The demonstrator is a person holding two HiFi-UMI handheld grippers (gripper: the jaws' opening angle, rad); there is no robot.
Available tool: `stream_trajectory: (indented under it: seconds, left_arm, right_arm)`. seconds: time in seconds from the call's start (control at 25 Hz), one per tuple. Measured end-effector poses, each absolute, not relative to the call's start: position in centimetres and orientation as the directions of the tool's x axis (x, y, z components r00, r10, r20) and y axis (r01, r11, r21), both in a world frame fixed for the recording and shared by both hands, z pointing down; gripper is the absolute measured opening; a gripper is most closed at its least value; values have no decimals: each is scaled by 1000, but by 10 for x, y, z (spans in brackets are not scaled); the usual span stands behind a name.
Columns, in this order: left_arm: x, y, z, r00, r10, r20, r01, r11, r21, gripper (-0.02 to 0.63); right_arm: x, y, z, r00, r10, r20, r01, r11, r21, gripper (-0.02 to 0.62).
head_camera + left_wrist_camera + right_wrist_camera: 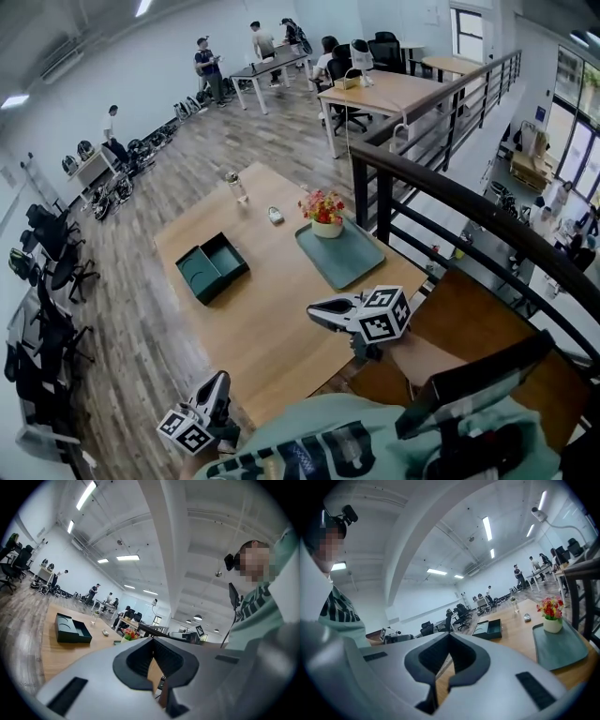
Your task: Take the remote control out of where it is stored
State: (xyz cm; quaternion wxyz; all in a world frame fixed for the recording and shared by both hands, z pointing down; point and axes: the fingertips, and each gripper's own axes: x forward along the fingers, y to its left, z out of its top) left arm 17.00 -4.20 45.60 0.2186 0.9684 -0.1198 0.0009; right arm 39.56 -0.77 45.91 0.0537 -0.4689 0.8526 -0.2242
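On the right gripper (312, 311), its cube (384, 314) bears square markers.

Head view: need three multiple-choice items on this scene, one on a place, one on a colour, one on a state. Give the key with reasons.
1. Where does the flower pot stand?
A. on a chair
B. on the teal tray
C. on the floor

2. What colour is the open box on the table?
A. red
B. white
C. dark green

3. How do the fingers of the right gripper stand?
A. together, nothing between them
B. spread wide
C. clamped on a bottle

Key:
1 B, the pot sits at the tray's far end.
2 C, the box is dark green inside and out.
3 A, the right gripper view shows the fingers meeting with nothing held.
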Motion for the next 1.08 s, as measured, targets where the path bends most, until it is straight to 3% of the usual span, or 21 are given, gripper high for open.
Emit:
stream_trajectory:
  seconds: [0.48,1.08]
  left_arm:
    - [115,-92,459,975,-222,0,-203,-891,405,3]
    - [88,-105,467,966,-257,-14,-226,-876,426,3]
  right_arm:
    - [327,-51,463,-531,-830,171,-802,427,-419,5]
    - [308,-70,458,-549,-813,193,-803,449,-391,5]
